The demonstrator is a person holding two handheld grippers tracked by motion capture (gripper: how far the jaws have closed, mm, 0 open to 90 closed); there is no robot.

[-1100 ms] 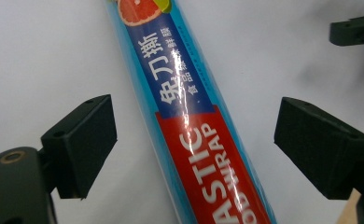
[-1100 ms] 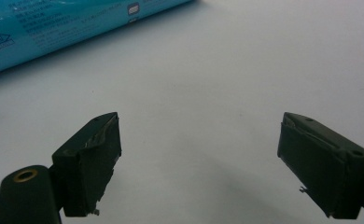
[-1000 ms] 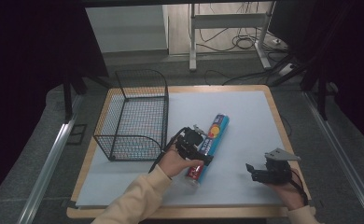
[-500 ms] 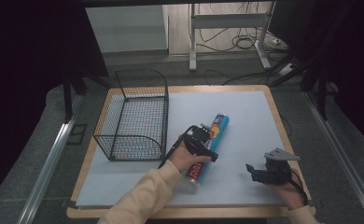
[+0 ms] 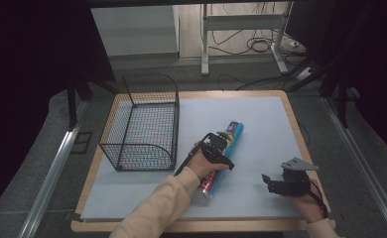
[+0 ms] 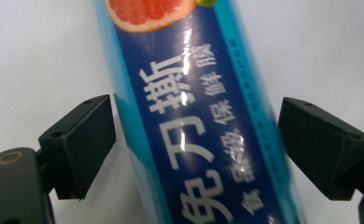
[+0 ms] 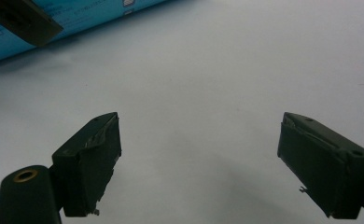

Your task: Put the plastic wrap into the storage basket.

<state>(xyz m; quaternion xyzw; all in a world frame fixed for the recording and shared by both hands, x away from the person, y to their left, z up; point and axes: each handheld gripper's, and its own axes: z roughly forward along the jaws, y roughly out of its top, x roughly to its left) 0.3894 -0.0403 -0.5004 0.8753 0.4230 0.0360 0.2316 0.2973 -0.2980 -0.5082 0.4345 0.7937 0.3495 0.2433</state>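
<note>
The left gripper (image 6: 194, 144) has moved down over the long blue cling-film box (image 6: 194, 116), jaws spread astride it, ready to clamp; the right gripper (image 7: 199, 163) rests open.

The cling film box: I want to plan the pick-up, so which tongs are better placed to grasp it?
Left. The left tongs already straddle the cling film box, open, one jaw on each side. The right tongs hang open over bare table, off to the box's side.
</note>
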